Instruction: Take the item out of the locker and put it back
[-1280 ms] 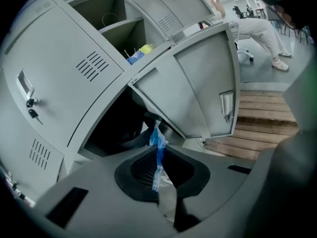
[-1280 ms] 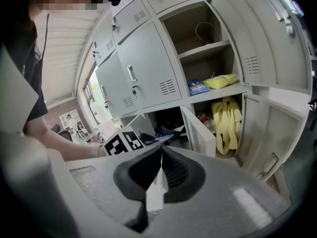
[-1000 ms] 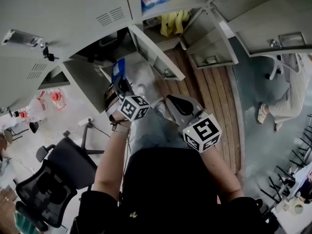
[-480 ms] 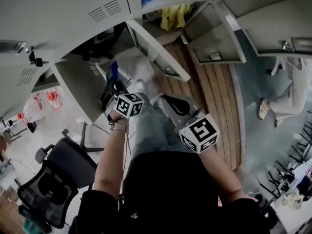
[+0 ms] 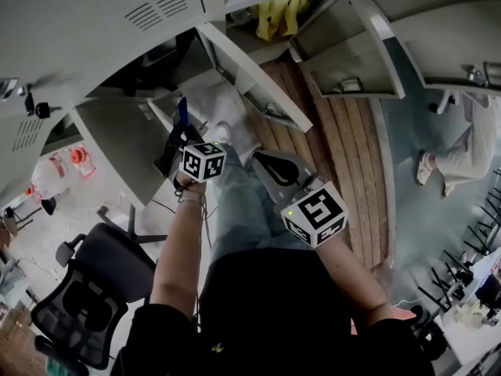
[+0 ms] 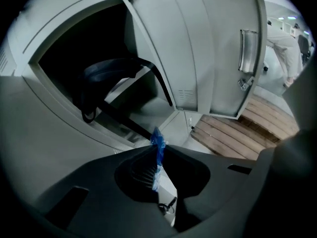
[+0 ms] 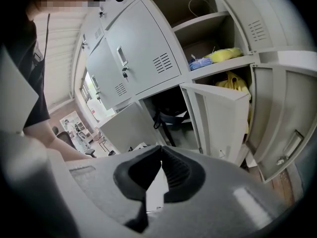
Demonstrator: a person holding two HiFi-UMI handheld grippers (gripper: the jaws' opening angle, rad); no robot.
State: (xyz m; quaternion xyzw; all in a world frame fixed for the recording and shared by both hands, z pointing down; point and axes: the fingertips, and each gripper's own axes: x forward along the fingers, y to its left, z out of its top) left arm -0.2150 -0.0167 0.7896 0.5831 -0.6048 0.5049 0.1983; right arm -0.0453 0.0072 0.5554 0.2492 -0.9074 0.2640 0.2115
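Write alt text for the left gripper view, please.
The left gripper is shut on a thin blue item held edge-on, facing an open locker with a dark strapped bag inside. A wooden floor shows at right.

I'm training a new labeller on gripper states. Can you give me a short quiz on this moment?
1. True or false: the right gripper holds something between its jaws.
2. What is the left gripper clamped on? A: a thin blue packet. B: a set of keys. C: a yellow cloth.
3. What colour is the bag lying in the open locker ahead of the left gripper?
Key: 1 false, its jaws are together and empty. 2 A. 3 black.
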